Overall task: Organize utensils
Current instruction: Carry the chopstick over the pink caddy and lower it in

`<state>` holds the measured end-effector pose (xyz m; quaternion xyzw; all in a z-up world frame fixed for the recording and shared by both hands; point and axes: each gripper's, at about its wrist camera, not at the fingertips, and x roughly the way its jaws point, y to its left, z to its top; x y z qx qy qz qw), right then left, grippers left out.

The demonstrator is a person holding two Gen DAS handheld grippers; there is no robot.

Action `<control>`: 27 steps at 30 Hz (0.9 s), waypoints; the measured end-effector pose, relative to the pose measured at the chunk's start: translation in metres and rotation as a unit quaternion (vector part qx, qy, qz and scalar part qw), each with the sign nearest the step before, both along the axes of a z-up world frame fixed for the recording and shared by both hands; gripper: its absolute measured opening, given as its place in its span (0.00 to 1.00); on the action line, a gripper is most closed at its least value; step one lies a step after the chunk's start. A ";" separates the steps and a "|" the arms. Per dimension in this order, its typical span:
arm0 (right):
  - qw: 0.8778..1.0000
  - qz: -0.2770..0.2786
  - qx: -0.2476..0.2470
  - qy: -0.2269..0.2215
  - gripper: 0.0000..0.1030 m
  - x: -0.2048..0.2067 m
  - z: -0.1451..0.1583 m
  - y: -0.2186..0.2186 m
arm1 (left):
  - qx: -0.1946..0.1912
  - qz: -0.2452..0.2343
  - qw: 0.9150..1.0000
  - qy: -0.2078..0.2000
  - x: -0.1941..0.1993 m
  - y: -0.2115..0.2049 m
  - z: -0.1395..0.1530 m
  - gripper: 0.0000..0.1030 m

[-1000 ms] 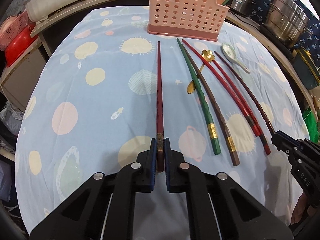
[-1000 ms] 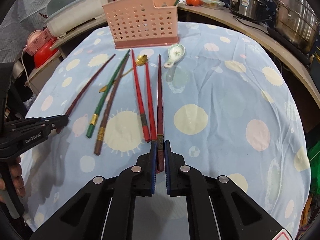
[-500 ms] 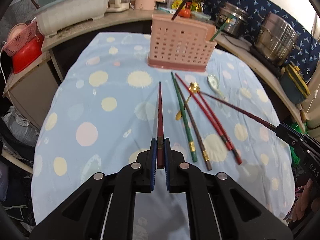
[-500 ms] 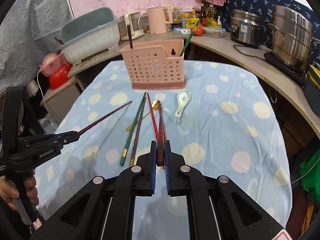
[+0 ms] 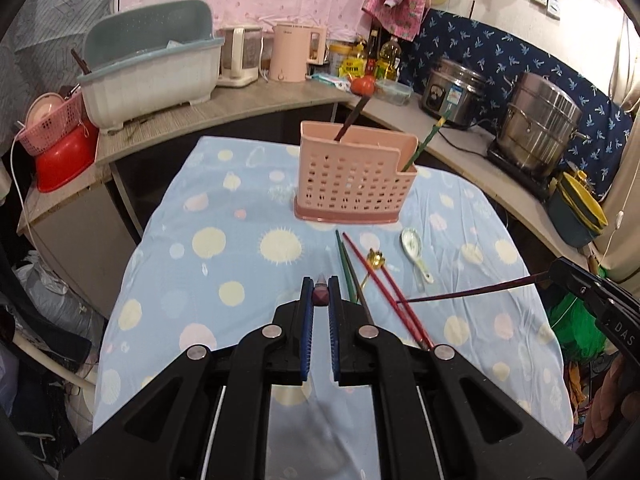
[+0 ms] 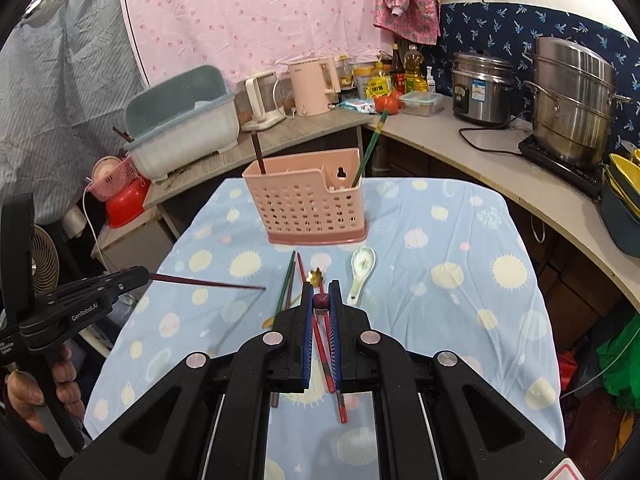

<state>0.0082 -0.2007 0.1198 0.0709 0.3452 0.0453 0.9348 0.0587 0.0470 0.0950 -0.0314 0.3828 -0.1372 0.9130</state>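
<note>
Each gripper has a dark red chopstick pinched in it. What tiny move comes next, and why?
Probably carry both toward the pink utensil holder. The left gripper and right gripper are each shut on a dark red chopstick, both clear of the tablecloth. The holder already has two chopsticks standing in it, so these likely go in too.

Both grippers, the left gripper (image 5: 319, 300) and the right gripper (image 6: 321, 300), are showing black frames, blue-lined fingers (image 5: 307, 312), silver screws and white lettering.
</note>
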 end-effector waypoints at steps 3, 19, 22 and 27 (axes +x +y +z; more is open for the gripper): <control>1.000 -0.002 0.000 -0.010 0.07 0.004 0.008 -0.002 | -0.004 0.000 1.000 -0.008 0.005 0.000 0.009 0.07; 0.997 -0.015 0.005 -0.073 0.07 0.047 0.065 -0.020 | -0.018 0.010 0.996 -0.083 0.050 -0.001 0.085 0.07; 0.996 -0.018 0.006 -0.090 0.07 0.060 0.081 -0.024 | -0.017 0.014 0.994 -0.103 0.064 -0.003 0.105 0.07; 0.993 -0.026 0.002 -0.113 0.07 0.089 0.106 -0.027 | -0.013 0.019 0.991 -0.130 0.090 -0.010 0.133 0.07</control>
